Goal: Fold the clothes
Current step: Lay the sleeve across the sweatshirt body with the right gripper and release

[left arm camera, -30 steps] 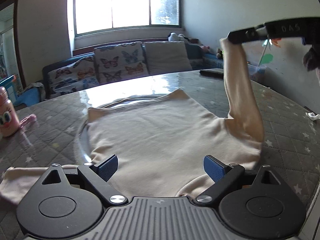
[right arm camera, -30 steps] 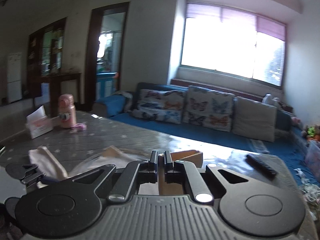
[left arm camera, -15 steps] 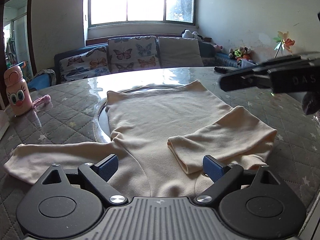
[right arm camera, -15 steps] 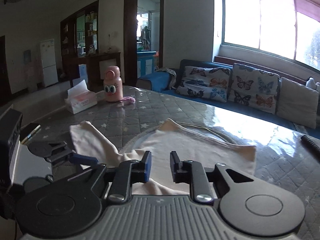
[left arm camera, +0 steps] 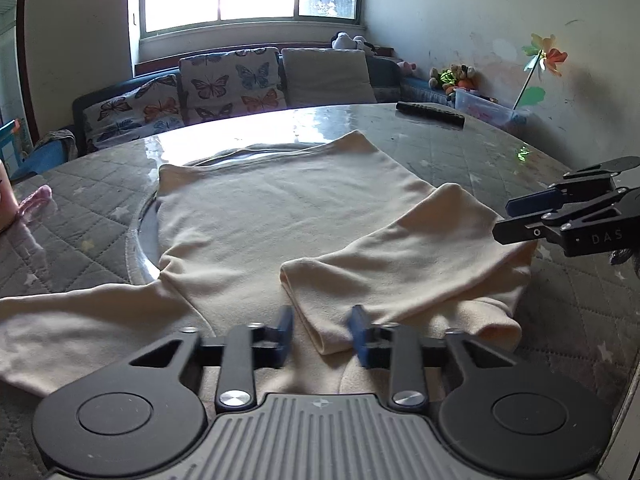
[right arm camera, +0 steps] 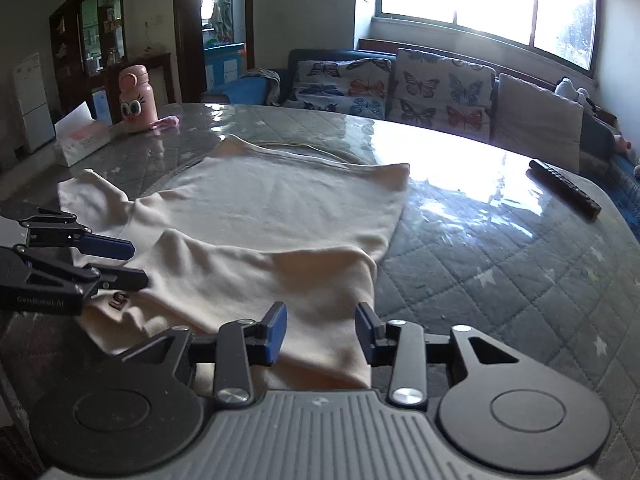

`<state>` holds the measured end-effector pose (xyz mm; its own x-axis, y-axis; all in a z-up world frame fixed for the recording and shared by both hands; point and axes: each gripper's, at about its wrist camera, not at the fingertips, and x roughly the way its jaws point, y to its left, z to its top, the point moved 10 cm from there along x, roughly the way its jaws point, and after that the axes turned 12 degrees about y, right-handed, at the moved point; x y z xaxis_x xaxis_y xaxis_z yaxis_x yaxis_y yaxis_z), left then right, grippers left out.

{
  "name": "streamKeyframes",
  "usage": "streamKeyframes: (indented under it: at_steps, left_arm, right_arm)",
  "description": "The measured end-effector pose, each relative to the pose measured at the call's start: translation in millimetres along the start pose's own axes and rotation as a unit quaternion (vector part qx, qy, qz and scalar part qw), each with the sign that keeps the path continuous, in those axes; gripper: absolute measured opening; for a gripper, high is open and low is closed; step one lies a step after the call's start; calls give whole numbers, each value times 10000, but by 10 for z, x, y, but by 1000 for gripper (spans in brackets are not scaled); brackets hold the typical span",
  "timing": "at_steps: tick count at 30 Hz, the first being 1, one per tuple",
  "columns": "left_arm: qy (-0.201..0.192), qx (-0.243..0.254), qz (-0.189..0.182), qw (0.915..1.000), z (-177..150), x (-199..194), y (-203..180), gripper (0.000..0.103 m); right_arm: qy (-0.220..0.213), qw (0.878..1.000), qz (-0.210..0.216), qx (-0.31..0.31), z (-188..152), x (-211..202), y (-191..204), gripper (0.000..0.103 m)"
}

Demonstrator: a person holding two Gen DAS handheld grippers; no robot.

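**Lying flat, collar end near, one sleeve folded in**

Spreading across the middle of the quilted table (left arm camera: 460,160), the cream long-sleeved top (left arm camera: 280,216) lies flat with its long axis running near to far: the straight hem points at the far window side, the shoulders and collar end lie nearest the grippers. In the left wrist view its right sleeve (left arm camera: 400,264) is folded inward over the chest, cuff pointing left and near, while the left sleeve (left arm camera: 80,320) stretches straight out to the left along the table.

The left gripper (left arm camera: 320,334) hovers low at the near edge, jaws partly spread, the folded sleeve's cuff lying between the blue pads (left arm camera: 285,334); whether they touch the cloth cannot be told. The right gripper (right arm camera: 320,332) sits over the folded sleeve's near right end, jaws spread and empty, fabric showing between them.

A dark remote (right arm camera: 564,188) lies on the far right of the table. A pink bottle (right arm camera: 136,100) and a tissue box (right arm camera: 80,140) stand at the far left
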<state>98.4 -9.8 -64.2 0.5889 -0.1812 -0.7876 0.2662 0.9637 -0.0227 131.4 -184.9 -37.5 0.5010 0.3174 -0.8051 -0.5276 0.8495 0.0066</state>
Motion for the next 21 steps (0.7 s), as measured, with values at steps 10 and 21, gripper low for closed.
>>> streamKeyframes:
  at_steps: [10, 21]
  left_arm:
    - [-947, 91, 219, 9952, 548, -567, 36, 2]
    - [-230, -127, 510, 9984, 194, -256, 345, 5]
  right_arm:
    - [12, 9999, 47, 133, -146, -23, -84, 54]
    - [109, 9998, 107, 104, -203, -51, -67, 54]
